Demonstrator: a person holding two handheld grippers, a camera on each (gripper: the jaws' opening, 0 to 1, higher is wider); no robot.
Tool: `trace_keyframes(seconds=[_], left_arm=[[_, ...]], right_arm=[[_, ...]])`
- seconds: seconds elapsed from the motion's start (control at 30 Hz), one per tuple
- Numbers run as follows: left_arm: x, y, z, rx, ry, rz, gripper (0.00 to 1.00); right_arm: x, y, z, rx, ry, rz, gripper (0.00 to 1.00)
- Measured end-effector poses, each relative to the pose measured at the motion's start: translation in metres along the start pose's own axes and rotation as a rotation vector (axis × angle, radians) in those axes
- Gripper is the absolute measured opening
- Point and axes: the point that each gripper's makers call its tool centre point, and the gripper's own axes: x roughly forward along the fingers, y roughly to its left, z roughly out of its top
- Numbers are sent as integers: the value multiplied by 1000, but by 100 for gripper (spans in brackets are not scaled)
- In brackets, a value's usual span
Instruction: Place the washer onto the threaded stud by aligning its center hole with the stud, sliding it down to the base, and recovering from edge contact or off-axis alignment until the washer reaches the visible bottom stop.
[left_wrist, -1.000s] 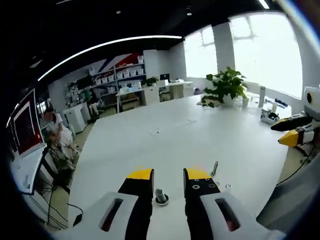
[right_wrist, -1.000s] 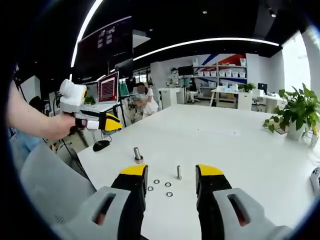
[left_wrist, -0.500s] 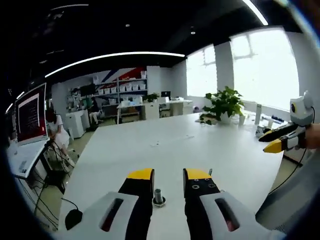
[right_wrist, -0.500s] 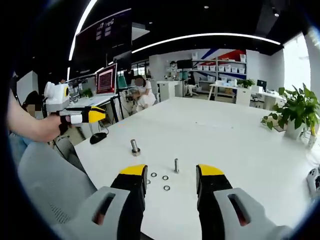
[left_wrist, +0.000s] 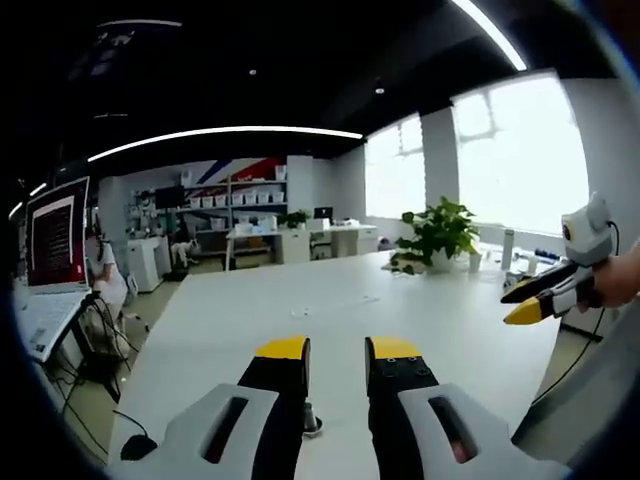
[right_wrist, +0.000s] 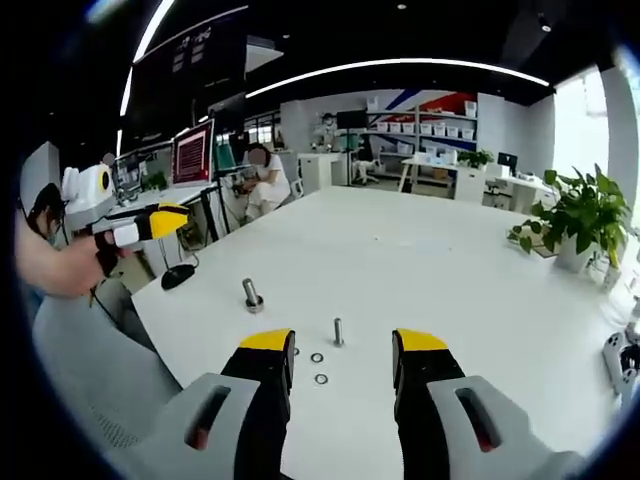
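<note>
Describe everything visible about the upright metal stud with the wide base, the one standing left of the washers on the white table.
The grey metal stud with a wide round base stands upright on the white table, apart from everything. A plain shaft rises from a flat collar; threads are too small to tell. No washer sits on it: the small metal washers lie flat to its right, near a thinner upright bolt. In the left gripper view, it peeks out between the jaws.
</note>
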Motion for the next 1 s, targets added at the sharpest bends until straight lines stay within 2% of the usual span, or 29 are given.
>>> trace_keyframes(seconds=[0.17, 0.3, 0.43, 0.67, 1.0], left_arm=[[-1, -6, 5, 9, -16, -14, 21], [-2, -8, 9, 17, -32, -22, 21], [-1, -8, 6, 9, -21, -28, 21], [0, -6, 0, 14, -5, -23, 21], [-1, -3, 0, 19, -2, -3, 21]], right_arm=[[2, -1, -1, -12, 5, -26, 42], [3, -7, -3, 11, 9, -43, 41], [6, -12, -7, 16, 28, -54, 41], [19, -14, -17, -28, 102, -26, 41], [35, -10, -24, -71, 154, 26, 41]])
